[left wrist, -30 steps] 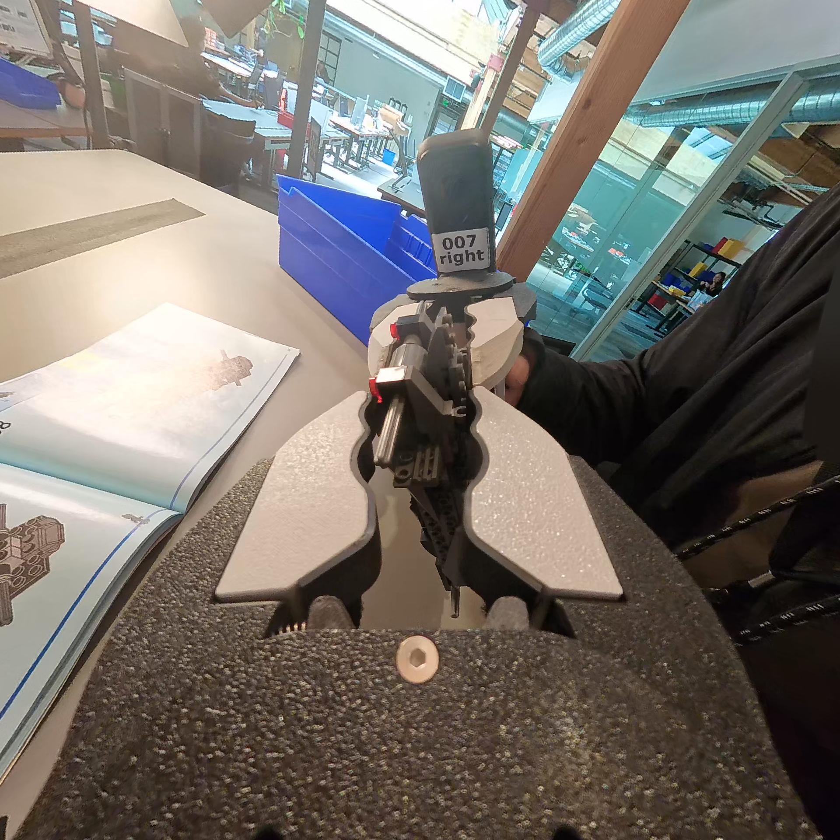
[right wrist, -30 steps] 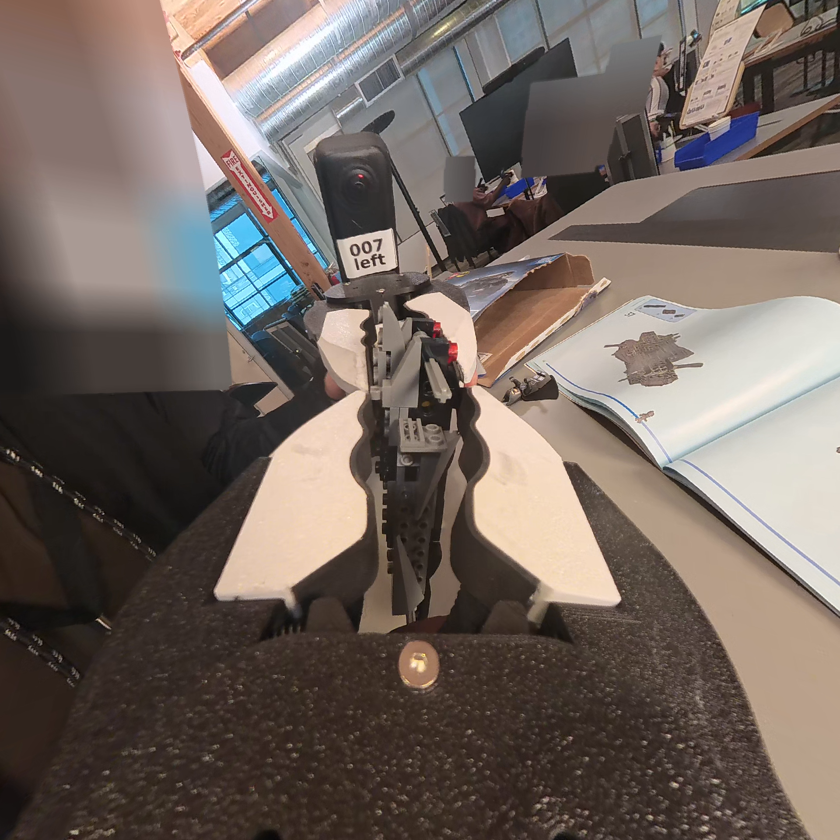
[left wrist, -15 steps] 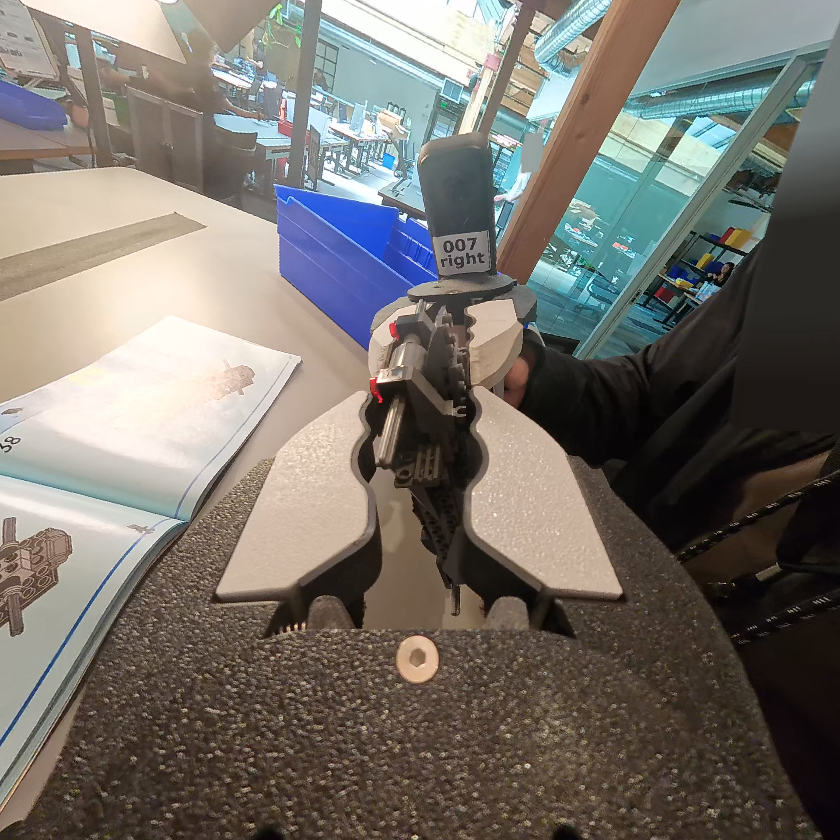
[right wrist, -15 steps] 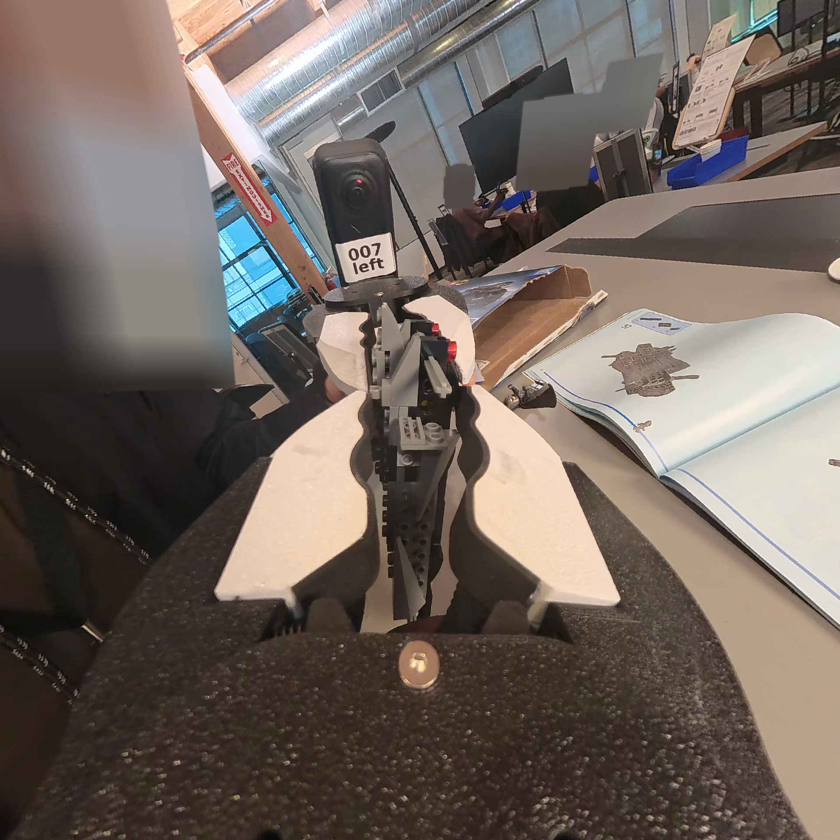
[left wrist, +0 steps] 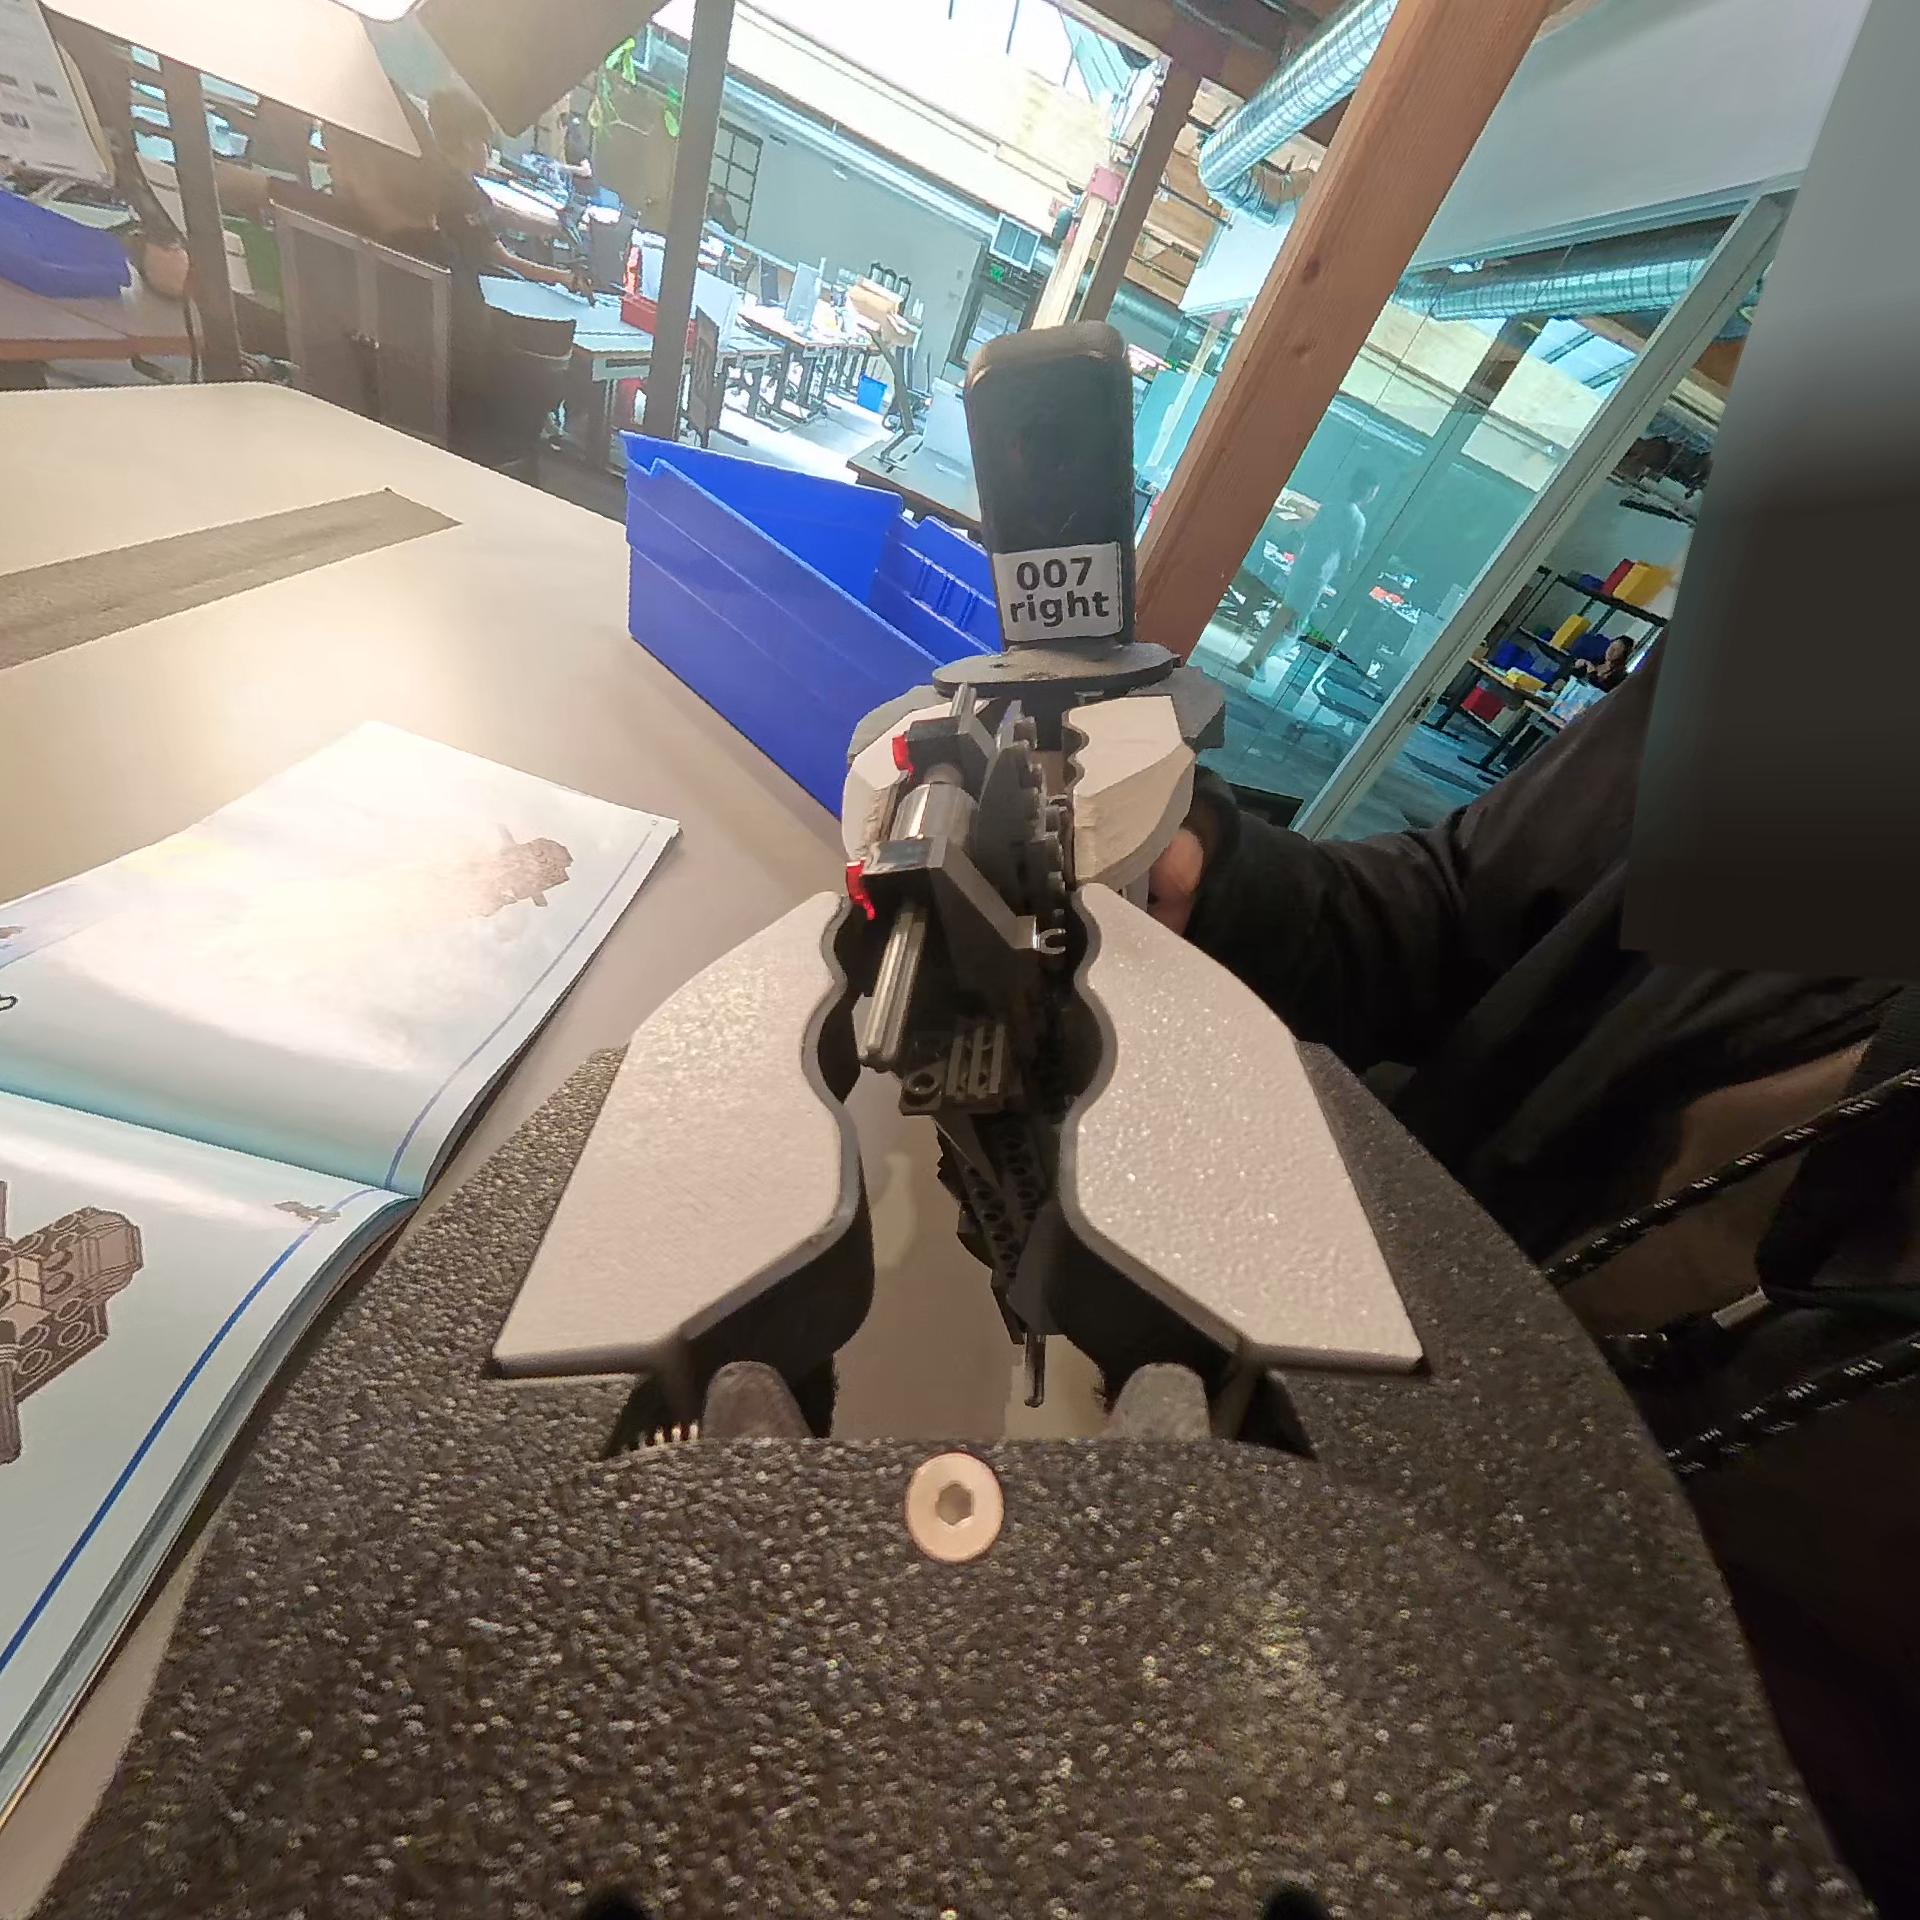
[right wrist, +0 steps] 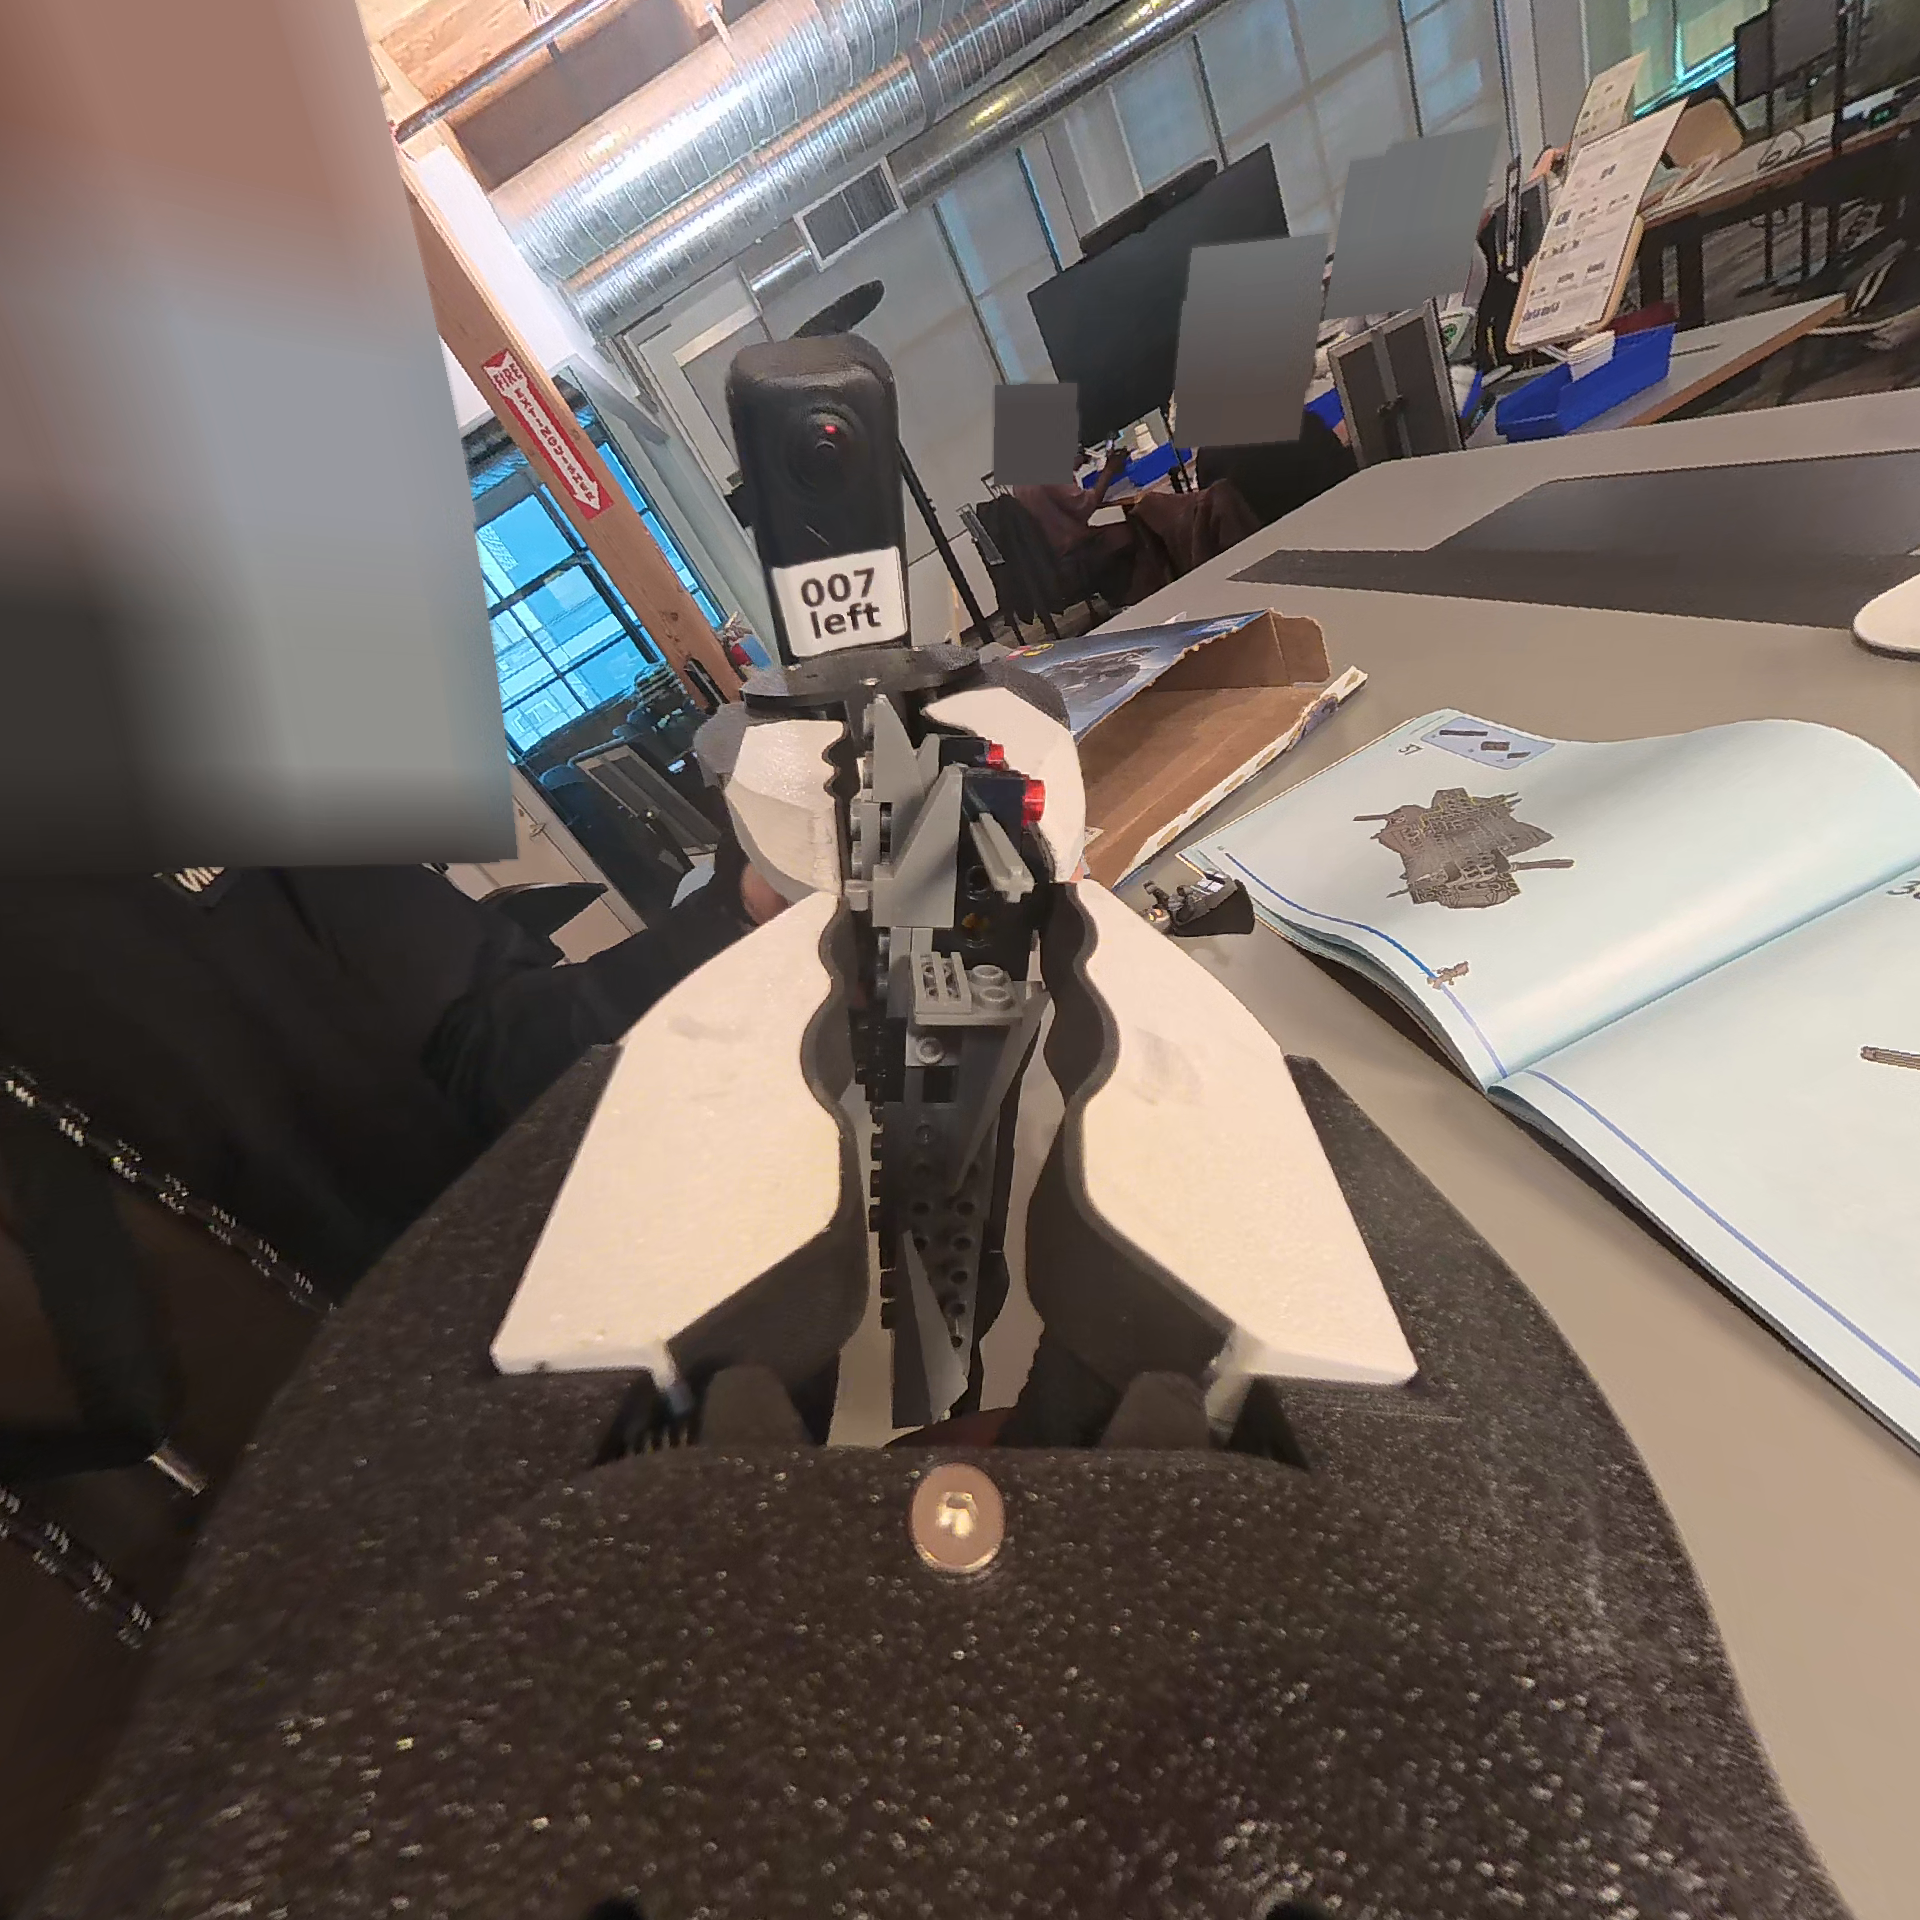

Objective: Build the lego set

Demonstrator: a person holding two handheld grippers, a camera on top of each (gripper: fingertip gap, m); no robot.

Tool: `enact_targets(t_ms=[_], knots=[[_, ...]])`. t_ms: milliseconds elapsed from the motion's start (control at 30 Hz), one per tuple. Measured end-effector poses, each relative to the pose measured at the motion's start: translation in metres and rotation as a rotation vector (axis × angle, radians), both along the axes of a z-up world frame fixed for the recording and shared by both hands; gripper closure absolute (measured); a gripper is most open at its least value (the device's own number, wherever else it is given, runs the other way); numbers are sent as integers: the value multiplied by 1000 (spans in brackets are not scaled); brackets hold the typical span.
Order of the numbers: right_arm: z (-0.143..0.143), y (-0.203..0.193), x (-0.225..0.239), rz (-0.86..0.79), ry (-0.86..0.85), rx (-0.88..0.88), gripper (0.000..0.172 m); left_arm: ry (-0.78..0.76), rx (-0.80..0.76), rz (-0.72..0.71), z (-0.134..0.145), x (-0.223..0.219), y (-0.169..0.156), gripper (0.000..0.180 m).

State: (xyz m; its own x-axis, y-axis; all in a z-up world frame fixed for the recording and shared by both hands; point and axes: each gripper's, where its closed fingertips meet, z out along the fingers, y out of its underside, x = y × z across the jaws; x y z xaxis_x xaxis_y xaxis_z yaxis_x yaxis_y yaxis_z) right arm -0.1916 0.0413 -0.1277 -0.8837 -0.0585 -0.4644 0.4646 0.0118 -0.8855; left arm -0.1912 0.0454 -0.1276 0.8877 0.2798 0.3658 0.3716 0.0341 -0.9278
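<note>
A dark grey and black brick model (left wrist: 940, 894) with red studs hangs in the air between my two grippers, which face each other. My left gripper (left wrist: 961, 914) is shut on the near end of it, with the model wedged between its grey fingers (left wrist: 727, 1091). The right gripper (left wrist: 1023, 779) grips the far end, with a hand behind it. In the right wrist view my right gripper (right wrist: 951, 914) is shut on the same model (right wrist: 914, 852) between its white fingers (right wrist: 1174, 1122). The left gripper (right wrist: 904, 790) clamps the other end.
An open instruction booklet (left wrist: 260, 987) lies on the grey table (left wrist: 312, 623); it also shows in the right wrist view (right wrist: 1610, 935). A blue bin (left wrist: 769, 592) stands at the table's edge. A torn cardboard box (right wrist: 1195, 717) and a small dark piece (right wrist: 1195, 899) lie nearby. A dark sleeve (left wrist: 1403, 935) is at the right. The grippers are tip to tip, or close to it.
Both grippers and the model have drifted only slightly together. Both grasps are unchanged.
</note>
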Motion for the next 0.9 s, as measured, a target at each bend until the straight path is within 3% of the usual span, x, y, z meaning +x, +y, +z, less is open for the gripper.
enact_targets(t_ms=[400, 667, 900], knots=[[0, 0, -5, -30, -27, -12, 137, -2, 48, 23, 1, -5, 0, 142], [-4, -1, -7, -46, -20, 11, 137, -81, 72, 9, -5, -7, 0, 143], [0, -1, -10, -54, -77, 6, 135, -130, 188, 9, 3, -11, -5, 143]])
